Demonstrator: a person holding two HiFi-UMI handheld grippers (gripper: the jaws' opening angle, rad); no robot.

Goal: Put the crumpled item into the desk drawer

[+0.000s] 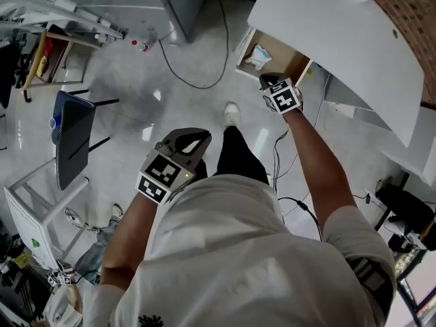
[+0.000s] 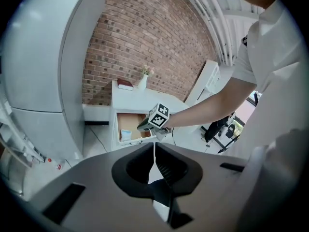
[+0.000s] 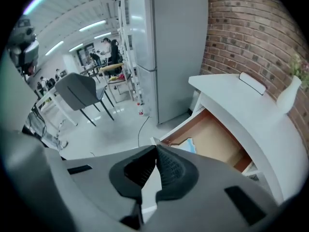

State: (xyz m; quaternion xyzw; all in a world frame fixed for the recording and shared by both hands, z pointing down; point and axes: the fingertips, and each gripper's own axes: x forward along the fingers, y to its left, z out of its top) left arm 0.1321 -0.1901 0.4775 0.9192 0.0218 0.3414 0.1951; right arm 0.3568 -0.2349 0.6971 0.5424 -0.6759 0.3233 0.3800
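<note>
The desk drawer [image 1: 294, 58] stands pulled out under the white desk, its brown inside showing. A crumpled white and blue item [image 1: 259, 56] lies inside it, toward the left end; it also shows as the crumpled item [image 2: 124, 135] and the crumpled item [image 3: 189, 146]. My right gripper [image 1: 270, 82] is at the drawer's front edge, shut, with nothing between its jaws; its tips [image 3: 155, 149] meet just before the drawer [image 3: 212, 141]. My left gripper [image 1: 196, 139] hangs lower, near my body and away from the desk, also shut and empty [image 2: 154, 152].
The white desk top [image 1: 340, 39] carries a vase [image 2: 143, 81] and a red book [image 2: 125, 84]. A tall grey cabinet [image 3: 178, 47] stands left of the desk. A black cable [image 1: 197, 80] runs over the floor. A dark chair [image 1: 71, 138] is at the left.
</note>
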